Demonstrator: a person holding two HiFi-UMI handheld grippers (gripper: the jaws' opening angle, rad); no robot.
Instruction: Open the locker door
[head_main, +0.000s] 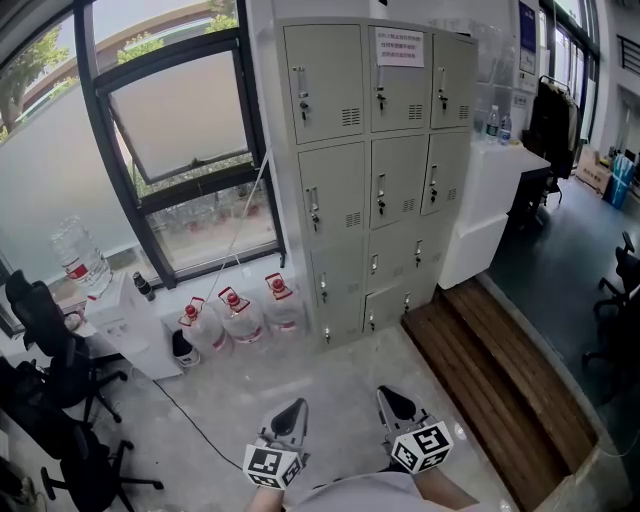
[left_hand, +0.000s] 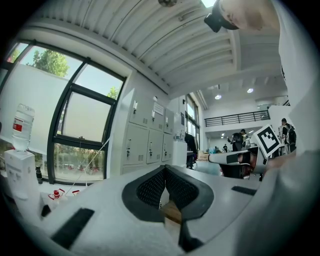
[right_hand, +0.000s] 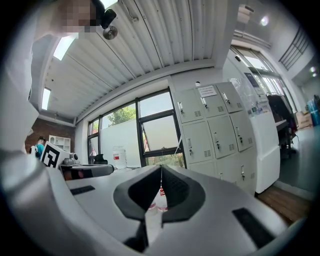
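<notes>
A grey bank of lockers (head_main: 375, 170) stands against the far wall, every door closed, each with a small handle and vent. It shows too in the left gripper view as lockers (left_hand: 145, 140) and in the right gripper view as lockers (right_hand: 215, 132). My left gripper (head_main: 293, 418) and right gripper (head_main: 393, 403) hang side by side near the bottom of the head view, well short of the lockers and level. Both have their jaws together with nothing between them, as seen at the left gripper (left_hand: 164, 172) and the right gripper (right_hand: 161, 172).
Three large water jugs (head_main: 238, 315) stand on the floor left of the lockers, below a big window (head_main: 170, 140). A water dispenser (head_main: 90, 290) and black office chairs (head_main: 45, 370) are at the left. A wooden step (head_main: 500, 370) and white counter (head_main: 495, 200) lie to the right.
</notes>
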